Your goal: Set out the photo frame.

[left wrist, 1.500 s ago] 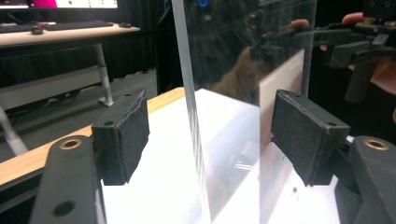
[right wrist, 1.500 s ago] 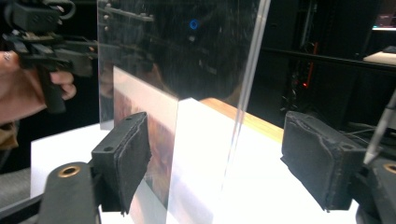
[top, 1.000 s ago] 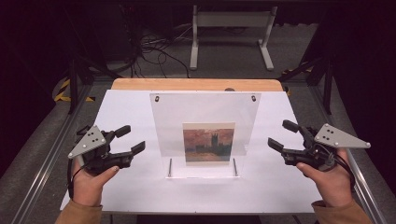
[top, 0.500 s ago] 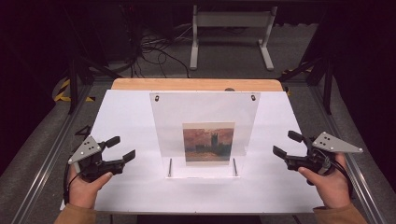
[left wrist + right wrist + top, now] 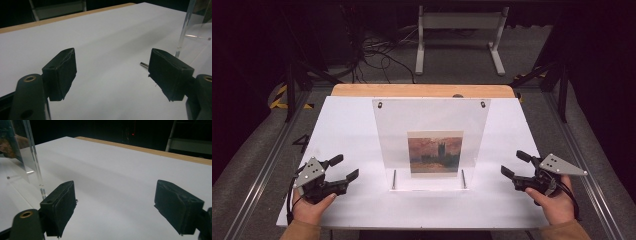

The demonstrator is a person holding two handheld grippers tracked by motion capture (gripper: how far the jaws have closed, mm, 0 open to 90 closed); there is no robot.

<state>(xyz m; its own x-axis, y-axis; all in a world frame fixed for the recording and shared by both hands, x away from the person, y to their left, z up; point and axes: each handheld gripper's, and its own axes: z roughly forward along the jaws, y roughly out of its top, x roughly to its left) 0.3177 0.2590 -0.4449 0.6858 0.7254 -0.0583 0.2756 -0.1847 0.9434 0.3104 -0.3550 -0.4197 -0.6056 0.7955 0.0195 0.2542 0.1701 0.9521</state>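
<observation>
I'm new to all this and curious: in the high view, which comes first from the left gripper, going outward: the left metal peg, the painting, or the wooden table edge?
From the left gripper:
1. Left metal peg, at the clear stand's foot.
2. Painting, mid-panel.
3. Wooden table edge, at the far side.

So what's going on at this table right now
A person sits at a white table with tongs in each hand. The left tongs and the right tongs are both open and hold nothing, low over the table at either side. Between them stands a clear acrylic panel, upright on two metal pegs, with a small painting print on it. Neither pair of tongs touches the panel.
</observation>
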